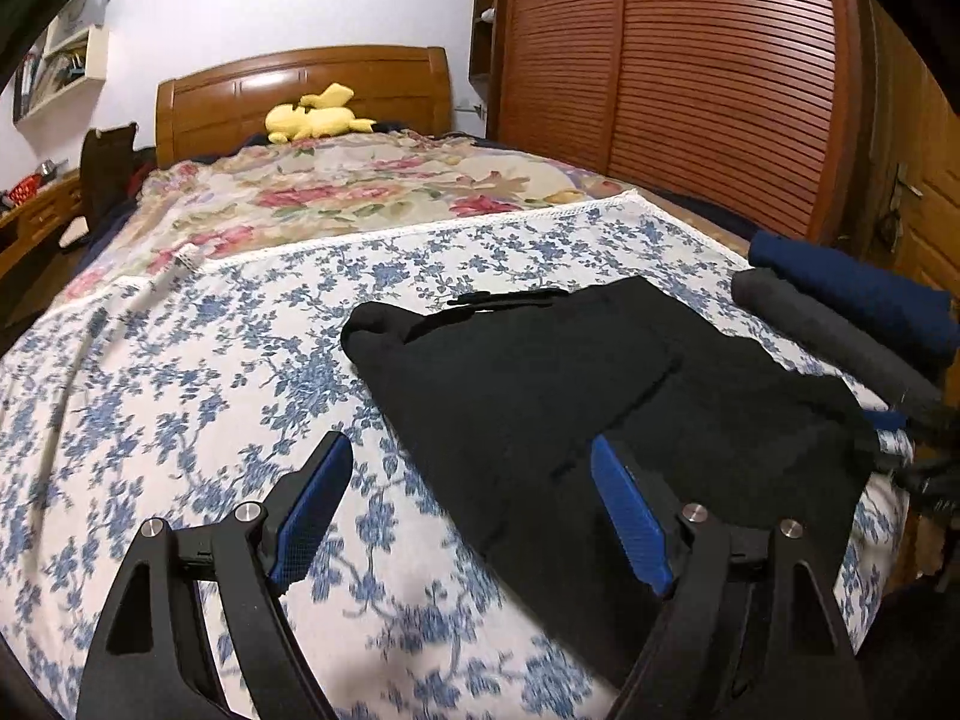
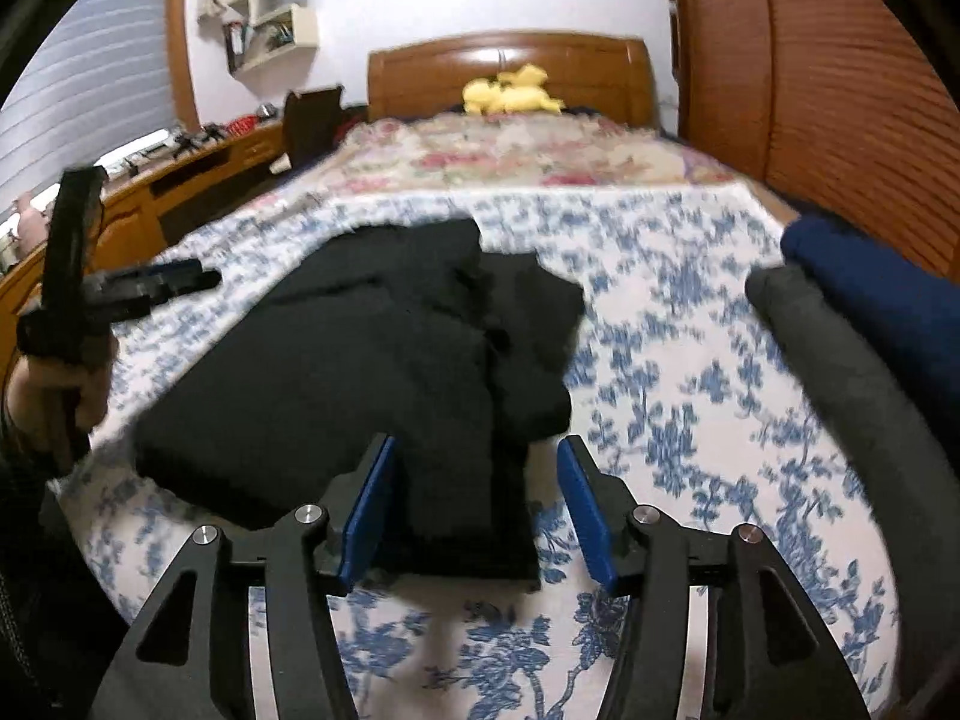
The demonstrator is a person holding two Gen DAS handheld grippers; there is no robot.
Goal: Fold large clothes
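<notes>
Black garment (image 1: 600,384) lies partly folded on the bed (image 1: 180,360), on the blue-flower sheet, well short of the headboard (image 1: 300,90). It is bunched and layered, not flat: a lump at the corner toward the headboard and a crooked seam down the middle. Left tool (image 1: 474,504) stands wide apart with nothing between the pads; one pad hangs over bare sheet, the other over the garment's near edge, and I cannot tell whether it touches. Right tool (image 2: 474,516) is apart too, with the garment's near strip lying between the pads, but they do not press on it, so nothing is clamped. Risks from here, my read: 1) if the right tool closes where it is, it likely bites several layers at once and drags the whole stack instead of one flap, so the fold skews. 2) The left tool sits at the garment's edge, so closing there could catch the sheet along with the cloth and pull it up too. 3) Black on black hides the edges, and the right view is blurred, so it is easy to pick the wrong corner. 4) Two folded rolls, grey (image 1: 840,348) and navy (image 1: 858,288), lie just beside the garment on the wardrobe side; a wide swing of cloth that way could knock or unroll them.
</notes>
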